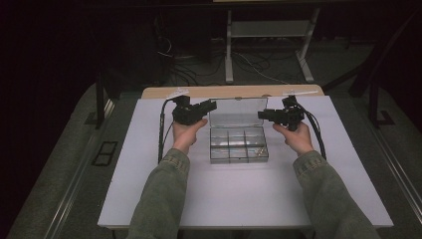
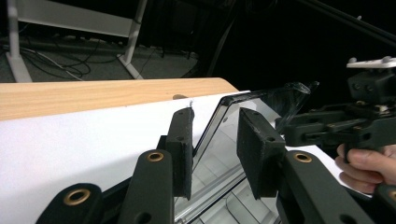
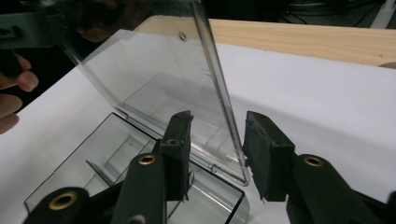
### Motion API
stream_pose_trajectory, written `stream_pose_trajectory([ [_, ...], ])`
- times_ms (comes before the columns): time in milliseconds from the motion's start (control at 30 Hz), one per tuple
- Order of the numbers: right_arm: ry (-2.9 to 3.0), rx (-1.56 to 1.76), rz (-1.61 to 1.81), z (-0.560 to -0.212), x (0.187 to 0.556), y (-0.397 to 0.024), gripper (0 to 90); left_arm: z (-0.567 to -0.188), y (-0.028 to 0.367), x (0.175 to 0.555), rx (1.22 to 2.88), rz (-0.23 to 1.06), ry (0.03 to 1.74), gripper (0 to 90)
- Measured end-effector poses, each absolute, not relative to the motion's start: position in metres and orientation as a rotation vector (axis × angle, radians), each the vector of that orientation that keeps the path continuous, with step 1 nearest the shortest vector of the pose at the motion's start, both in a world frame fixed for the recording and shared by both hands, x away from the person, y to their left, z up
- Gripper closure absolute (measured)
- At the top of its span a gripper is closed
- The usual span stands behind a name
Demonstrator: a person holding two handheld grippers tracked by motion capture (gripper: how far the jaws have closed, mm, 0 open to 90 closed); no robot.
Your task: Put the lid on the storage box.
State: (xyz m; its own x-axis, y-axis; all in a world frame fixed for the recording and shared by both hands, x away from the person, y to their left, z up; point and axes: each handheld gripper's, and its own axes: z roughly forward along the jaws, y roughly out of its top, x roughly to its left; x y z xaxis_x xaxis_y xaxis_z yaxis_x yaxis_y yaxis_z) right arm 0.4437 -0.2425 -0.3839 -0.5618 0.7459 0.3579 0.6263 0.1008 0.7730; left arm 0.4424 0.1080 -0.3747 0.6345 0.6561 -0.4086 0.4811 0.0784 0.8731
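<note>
A clear plastic compartment box [image 1: 238, 149] sits mid-table with its lid [image 1: 238, 112] standing upright at the back. My left gripper [image 1: 211, 105] is at the lid's left edge and my right gripper [image 1: 262, 115] at its right edge. In the left gripper view the open left gripper [image 2: 215, 149] straddles the lid [image 2: 212, 126], with a gap on both sides. In the right gripper view the right gripper [image 3: 217, 149] is also open, the lid's edge [image 3: 219, 93] rising between its jaws above the box base [image 3: 102, 154].
A white sheet [image 1: 149, 189] covers the table, with a wooden strip [image 1: 229, 91] showing at its far edge. Beyond it, desk legs [image 1: 229, 50] and cables lie on the floor. The other hand's gripper [image 2: 336, 123] appears across the lid.
</note>
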Motion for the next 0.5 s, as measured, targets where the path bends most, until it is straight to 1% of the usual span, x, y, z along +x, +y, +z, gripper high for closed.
stream_pose_trajectory([
  [367, 2.224, 1.294, 1.489, -0.355, 0.428, -0.249, 50.8, -0.373, 0.107, 0.440, 1.572, 0.170, 0.971, 64.1],
  [500, 2.200, 1.268, 1.501, -0.341, 0.425, -0.252, 50.3, -0.373, 0.107, 0.438, 1.585, 0.174, 0.964, 64.0],
])
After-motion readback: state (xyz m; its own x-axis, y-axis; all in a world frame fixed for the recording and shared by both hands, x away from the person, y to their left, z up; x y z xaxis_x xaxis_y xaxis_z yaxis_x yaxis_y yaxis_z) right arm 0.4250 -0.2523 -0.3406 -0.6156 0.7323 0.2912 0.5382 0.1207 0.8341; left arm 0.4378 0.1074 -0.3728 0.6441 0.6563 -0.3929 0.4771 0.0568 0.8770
